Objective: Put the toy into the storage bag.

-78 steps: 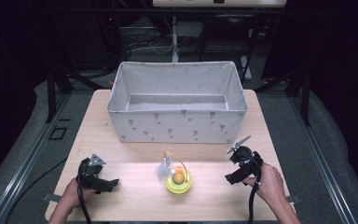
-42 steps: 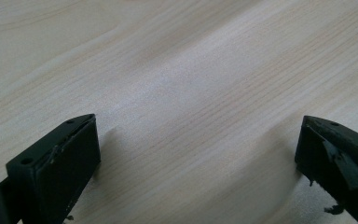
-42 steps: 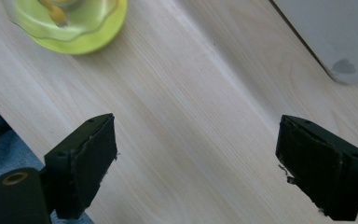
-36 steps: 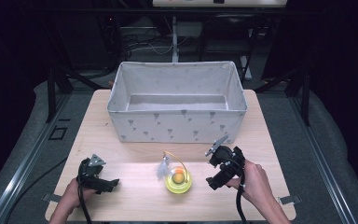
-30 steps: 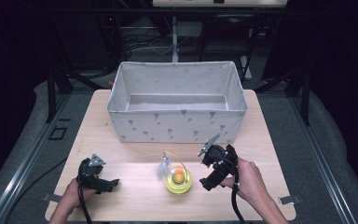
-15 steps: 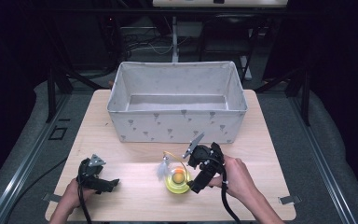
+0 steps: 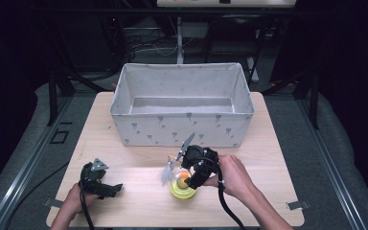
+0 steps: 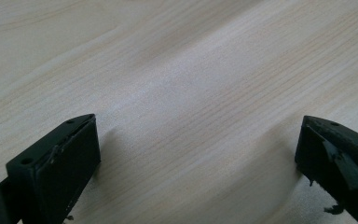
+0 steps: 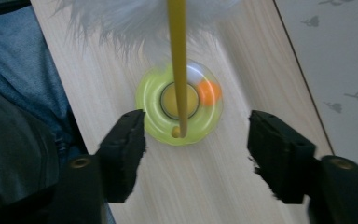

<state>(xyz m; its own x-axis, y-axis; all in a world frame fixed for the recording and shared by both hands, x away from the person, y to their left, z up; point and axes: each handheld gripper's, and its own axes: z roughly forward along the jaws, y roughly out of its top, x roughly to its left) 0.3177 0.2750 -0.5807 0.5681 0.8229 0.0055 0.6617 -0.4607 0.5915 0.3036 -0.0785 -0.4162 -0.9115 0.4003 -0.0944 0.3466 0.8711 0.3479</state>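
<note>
A yellow-green ring toy (image 7: 182, 187) lies on the wooden table near its front edge. An orange ball (image 9: 208, 92) sits in the ring's track, and a yellow rod (image 9: 177, 56) tipped with white feathers (image 9: 140, 18) rises from its hub. My right gripper (image 7: 193, 175) hovers right over the toy. In the right gripper view my right gripper (image 9: 196, 133) is open, with its jaws on either side of the ring (image 9: 179, 105) and nothing gripped. My left gripper (image 7: 106, 188) rests at the front left. The left gripper view has my left gripper (image 8: 196, 144) open wide over bare wood.
A big grey fabric bin (image 7: 182, 129) with a small printed pattern stands at the back of the table; its wall (image 9: 335, 56) is close beside the toy. Bare wood (image 7: 139, 163) lies between the grippers. The person's blue clothing (image 9: 14, 70) lies past the table's front edge.
My right gripper has travelled left from the table's right side to a spot over the ring toy. The left gripper has stayed where it was.
</note>
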